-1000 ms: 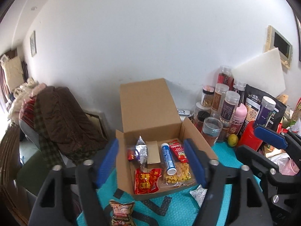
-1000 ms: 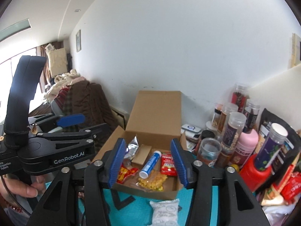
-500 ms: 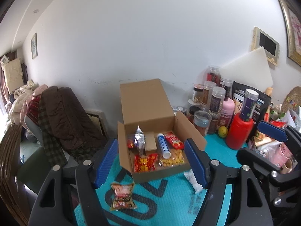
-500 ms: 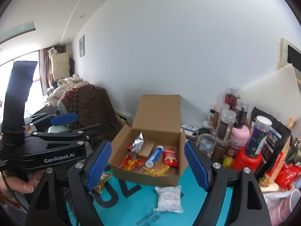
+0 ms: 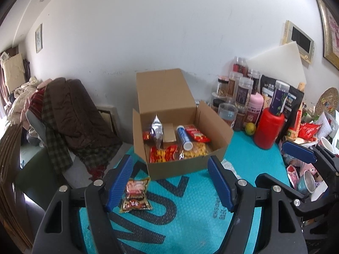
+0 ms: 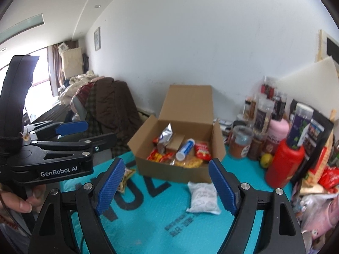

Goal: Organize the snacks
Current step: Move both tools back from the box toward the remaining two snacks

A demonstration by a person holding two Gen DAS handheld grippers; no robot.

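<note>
An open cardboard box [image 5: 186, 165] [image 6: 169, 172] stands on the teal mat and holds several snacks, among them a blue-and-white tube [image 5: 184, 138] [image 6: 184, 149] and red packets. A brown-red snack packet [image 5: 136, 194] lies on the mat in front of the box at the left, close to my left gripper's left finger. A white packet [image 6: 203, 196] [image 5: 229, 166] lies in front of the box at the right. My left gripper [image 5: 170, 182] is open and empty, back from the box. My right gripper [image 6: 167, 187] is open and empty, just in front of the white packet.
Jars, a pink bottle [image 5: 255, 111], a red bottle [image 5: 268, 130] and dark bags crowd the right side by the wall. More clutter lies at the far right edge [image 5: 305, 180]. A chair draped with clothes [image 5: 70, 114] stands left of the table. The teal mat [image 5: 190, 216] covers the table.
Both grippers have pulled back from the box toward the near side, so more of the mat and both loose packets show. The right gripper's jaws have opened wider.
</note>
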